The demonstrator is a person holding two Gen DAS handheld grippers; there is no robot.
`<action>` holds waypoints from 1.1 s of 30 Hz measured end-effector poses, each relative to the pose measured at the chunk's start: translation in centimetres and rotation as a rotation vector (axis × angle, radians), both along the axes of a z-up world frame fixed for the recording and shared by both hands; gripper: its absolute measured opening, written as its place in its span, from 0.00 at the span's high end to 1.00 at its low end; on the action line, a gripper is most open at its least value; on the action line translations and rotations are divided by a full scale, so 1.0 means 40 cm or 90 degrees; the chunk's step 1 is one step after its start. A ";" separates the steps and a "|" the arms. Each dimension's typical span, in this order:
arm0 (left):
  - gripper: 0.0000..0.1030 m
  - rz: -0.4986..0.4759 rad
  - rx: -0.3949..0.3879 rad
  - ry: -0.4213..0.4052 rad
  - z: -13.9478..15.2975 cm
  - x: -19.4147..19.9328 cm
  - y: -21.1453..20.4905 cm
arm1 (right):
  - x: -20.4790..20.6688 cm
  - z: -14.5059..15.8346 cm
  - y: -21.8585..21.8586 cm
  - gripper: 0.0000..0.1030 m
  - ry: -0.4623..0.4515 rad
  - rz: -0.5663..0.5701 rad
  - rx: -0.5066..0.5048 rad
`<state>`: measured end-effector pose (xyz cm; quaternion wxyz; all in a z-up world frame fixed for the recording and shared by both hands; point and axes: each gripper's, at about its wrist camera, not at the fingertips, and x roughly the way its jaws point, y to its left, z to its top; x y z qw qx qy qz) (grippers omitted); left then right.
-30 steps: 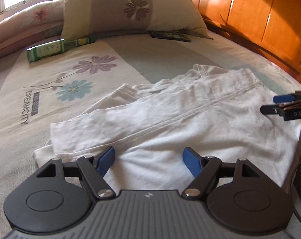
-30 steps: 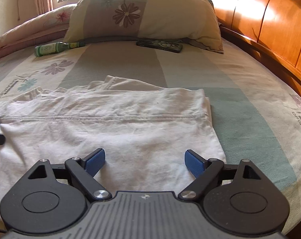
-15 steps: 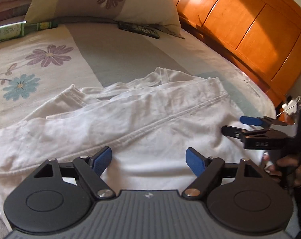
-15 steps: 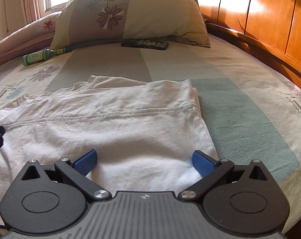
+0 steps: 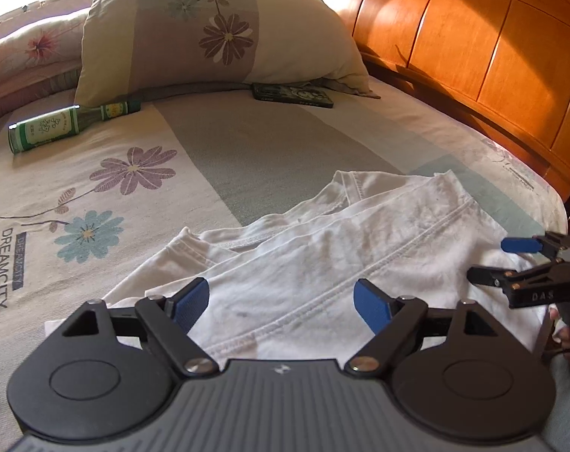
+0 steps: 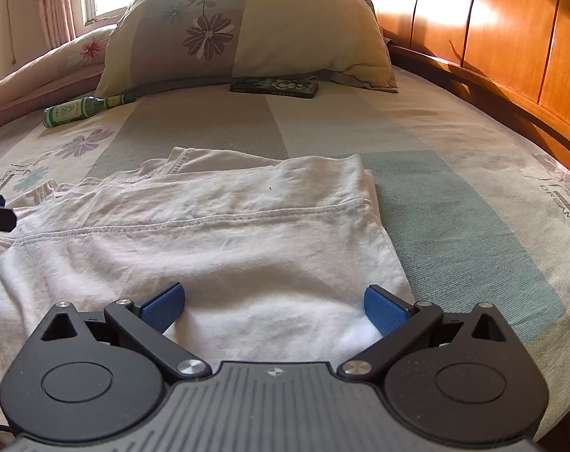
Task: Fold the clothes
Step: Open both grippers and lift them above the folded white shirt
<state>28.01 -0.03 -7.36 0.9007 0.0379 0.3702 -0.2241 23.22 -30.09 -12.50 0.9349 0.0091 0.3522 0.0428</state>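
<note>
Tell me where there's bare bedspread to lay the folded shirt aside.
Free: the grey-green stripes between the white shirt and the pillow, and the strip between the shirt's right edge and the wooden headboard. Crowded: along the pillow's foot, where the green bottle and the dark flat case lie.

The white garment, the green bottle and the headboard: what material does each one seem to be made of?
White garment: soft woven or knit fabric, probably cotton, matte; it wrinkles and shows stitched hems.
Green bottle: looks like glass, glossy, with a bright glint at its base and a paper-like label; plastic is possible.
Headboard: wood, orange-brown, varnished; the panels reflect sunlight.
</note>
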 end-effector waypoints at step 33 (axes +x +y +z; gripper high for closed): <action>0.10 0.090 0.029 0.036 -0.054 -0.128 0.115 | 0.201 0.064 0.173 0.00 0.032 0.132 0.031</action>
